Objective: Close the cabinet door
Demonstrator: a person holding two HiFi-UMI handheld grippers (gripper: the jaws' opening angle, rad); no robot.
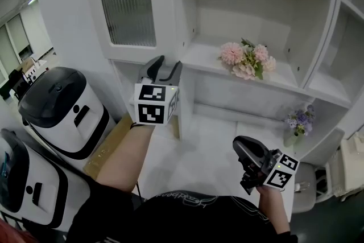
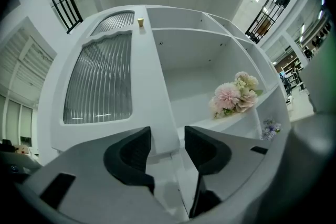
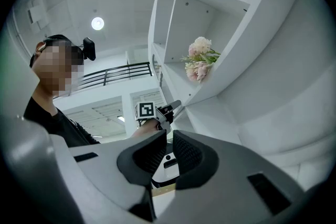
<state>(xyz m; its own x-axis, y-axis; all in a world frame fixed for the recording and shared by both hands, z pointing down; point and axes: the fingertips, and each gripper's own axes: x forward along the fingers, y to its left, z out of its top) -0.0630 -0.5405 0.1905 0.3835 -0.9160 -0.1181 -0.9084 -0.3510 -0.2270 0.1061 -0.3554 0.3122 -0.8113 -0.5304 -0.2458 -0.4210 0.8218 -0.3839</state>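
The white cabinet door [image 1: 128,5] with a ribbed glass panel stands open at the cabinet's left side; a small gold knob [image 2: 140,22] sits near its top edge. My left gripper [image 1: 165,64] is held up at the door's lower free corner. In the left gripper view the jaws [image 2: 167,141] are open and straddle the door's [image 2: 100,81] lower edge, with a sliver of room beside it. My right gripper [image 1: 243,149] hangs low at the right, away from the cabinet. Its jaws [image 3: 169,140] show a narrow gap with nothing in it.
Pink flowers [image 1: 245,60] lie on the open shelf [image 1: 207,57] behind the door, and a small purple bunch [image 1: 300,119] stands lower right. Two white-and-black machines [image 1: 62,105] and a cardboard sheet [image 1: 111,139] sit on the floor to the left.
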